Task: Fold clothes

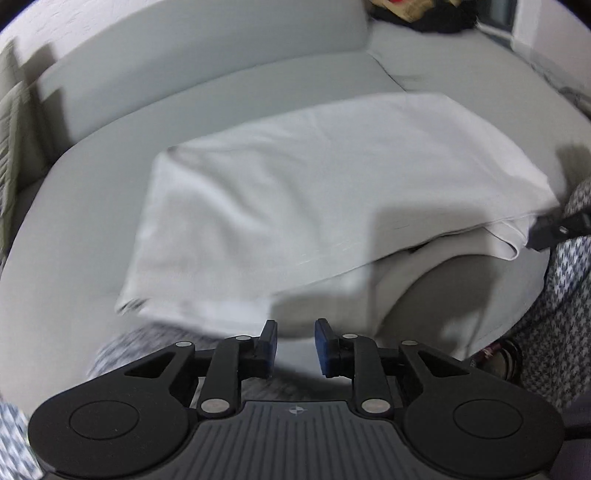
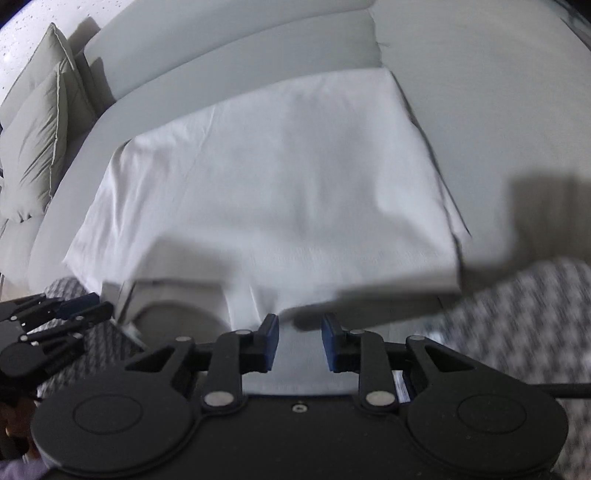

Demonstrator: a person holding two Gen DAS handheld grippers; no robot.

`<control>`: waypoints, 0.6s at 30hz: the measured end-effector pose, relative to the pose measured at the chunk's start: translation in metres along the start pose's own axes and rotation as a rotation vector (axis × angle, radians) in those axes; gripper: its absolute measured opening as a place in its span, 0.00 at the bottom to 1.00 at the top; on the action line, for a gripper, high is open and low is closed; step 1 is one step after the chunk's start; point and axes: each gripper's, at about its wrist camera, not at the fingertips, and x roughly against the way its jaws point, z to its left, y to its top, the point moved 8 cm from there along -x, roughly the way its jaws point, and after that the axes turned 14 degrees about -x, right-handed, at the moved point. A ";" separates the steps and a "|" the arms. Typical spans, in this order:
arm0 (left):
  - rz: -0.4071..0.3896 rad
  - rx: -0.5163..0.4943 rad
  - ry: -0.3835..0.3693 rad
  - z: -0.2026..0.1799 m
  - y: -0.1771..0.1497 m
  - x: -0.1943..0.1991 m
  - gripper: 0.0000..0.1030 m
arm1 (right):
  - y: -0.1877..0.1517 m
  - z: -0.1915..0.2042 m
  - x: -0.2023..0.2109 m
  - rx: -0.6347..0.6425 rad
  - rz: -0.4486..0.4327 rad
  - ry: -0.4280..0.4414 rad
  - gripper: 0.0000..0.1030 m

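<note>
- Cloth (image 1: 295, 192): white garment, folded flat on grey sofa seat (image 1: 74, 229), near edge hanging over the front.
- Looks light, limp, thin; likely to sag and slip unless pinched through all layers.
- Best held at near corners or hem.
- Left gripper (image 1: 295, 343) and right gripper (image 2: 300, 341): jaws parted, nothing between.

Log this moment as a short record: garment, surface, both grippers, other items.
garment: white cloth, folded to a rough rectangle, lying flat, near edge hanging over the sofa's front
surface: grey sofa
left gripper: open, nothing between the pads, just short of the cloth's near edge
right gripper: open, nothing held, at the cloth's near edge
other items: cushions at the sofa's left end; dark bundle at the far end
image: blurred
</note>
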 end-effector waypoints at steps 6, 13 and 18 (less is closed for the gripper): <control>-0.145 0.220 0.083 0.069 0.014 0.034 0.33 | 0.029 0.030 0.029 -0.049 -0.118 0.143 0.36; -0.278 0.204 0.145 0.099 0.047 0.062 0.42 | 0.059 0.087 0.061 0.045 -0.195 0.226 0.56; -0.361 0.252 0.114 0.123 0.074 0.069 0.46 | 0.087 0.119 0.085 0.103 -0.272 0.268 0.66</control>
